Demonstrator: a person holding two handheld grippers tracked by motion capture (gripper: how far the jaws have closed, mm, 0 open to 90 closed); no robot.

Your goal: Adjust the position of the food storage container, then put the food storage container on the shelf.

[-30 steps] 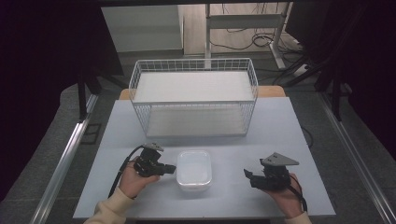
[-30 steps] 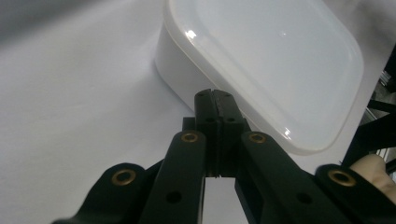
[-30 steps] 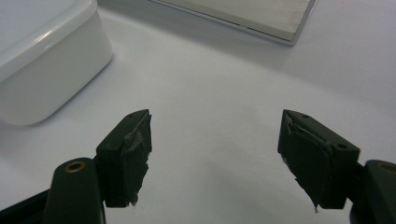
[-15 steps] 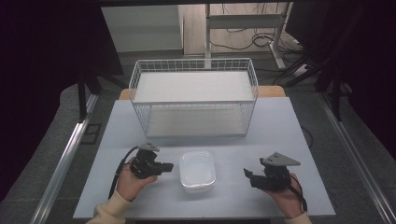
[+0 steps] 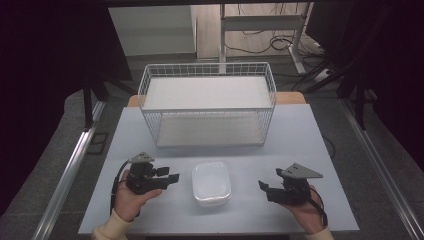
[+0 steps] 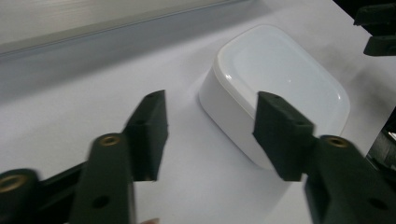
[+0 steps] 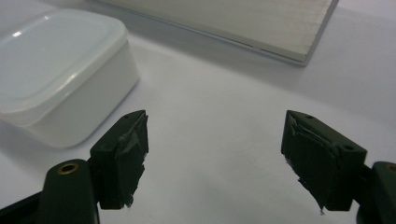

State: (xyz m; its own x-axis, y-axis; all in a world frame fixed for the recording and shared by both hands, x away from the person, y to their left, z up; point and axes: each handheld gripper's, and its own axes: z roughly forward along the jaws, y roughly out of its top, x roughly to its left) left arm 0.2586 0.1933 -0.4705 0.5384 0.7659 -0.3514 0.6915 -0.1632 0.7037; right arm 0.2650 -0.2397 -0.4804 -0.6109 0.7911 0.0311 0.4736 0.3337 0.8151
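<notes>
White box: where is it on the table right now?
In the high view the white box sits near the table's front edge, between the left tool and right tool, touching neither, in front of the wire basket.

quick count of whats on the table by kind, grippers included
white lidded plastic container: 1
white wire basket: 1
hand-held grippers: 2, the left gripper and the right gripper, both with jaws open
total: 4
</notes>
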